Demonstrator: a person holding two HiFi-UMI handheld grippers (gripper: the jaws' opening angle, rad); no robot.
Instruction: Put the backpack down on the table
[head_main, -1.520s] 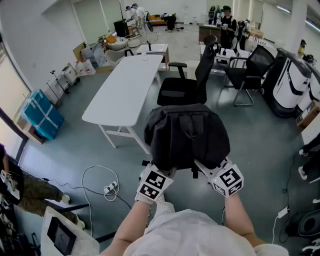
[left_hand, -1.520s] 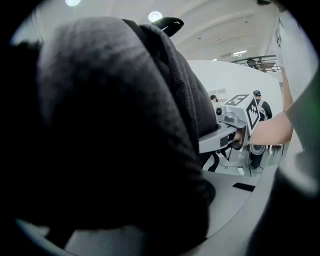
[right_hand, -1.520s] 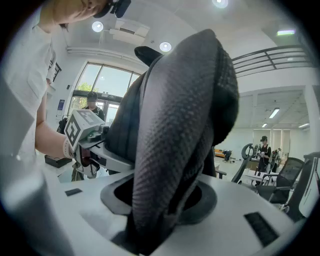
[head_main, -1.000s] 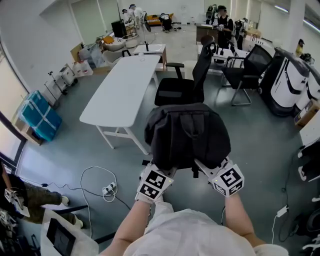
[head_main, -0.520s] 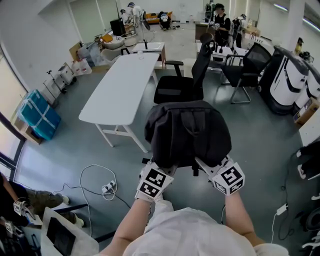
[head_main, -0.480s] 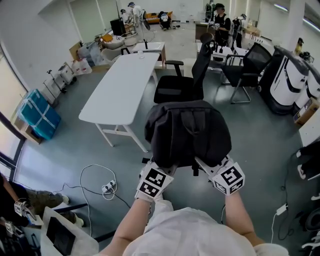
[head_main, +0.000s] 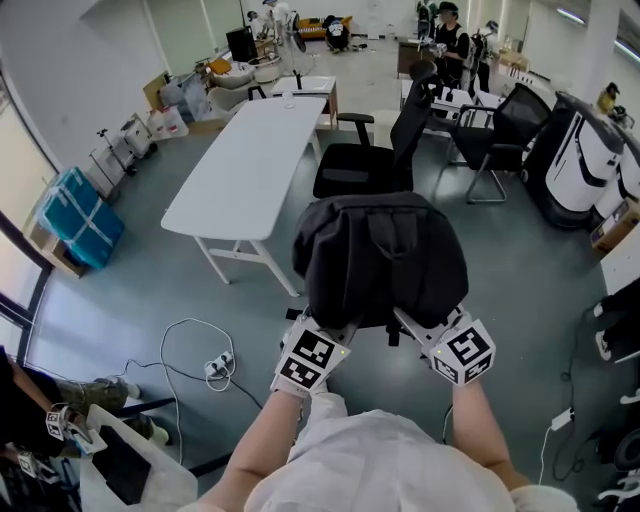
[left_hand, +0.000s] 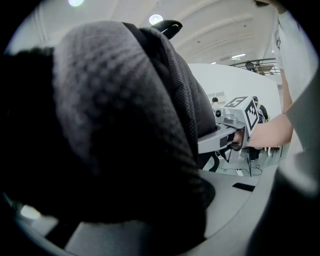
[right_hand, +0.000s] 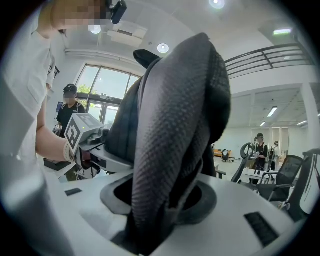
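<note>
A black backpack (head_main: 380, 260) hangs in the air in front of me, held from below by both grippers. In the head view my left gripper (head_main: 333, 328) is under its left bottom corner and my right gripper (head_main: 418, 322) under its right. Their fingertips are hidden by the bag. The left gripper view is almost filled with dark backpack fabric (left_hand: 115, 125) bunched over its jaws. The right gripper view shows a padded mesh strap (right_hand: 172, 145) rising from between its jaws, which are shut on it. The white table (head_main: 250, 150) stands ahead and to the left, apart from the bag.
A black office chair (head_main: 375, 160) stands just beyond the backpack, right of the table. A cable with a power strip (head_main: 215, 365) lies on the floor at the left. Blue boxes (head_main: 80, 215) sit by the left wall. More chairs and white machines (head_main: 590, 160) crowd the right side.
The backpack and both grippers keep the same hold and place. Only the head view has shifted a little, so the table and chair sit slightly lower in the picture.
</note>
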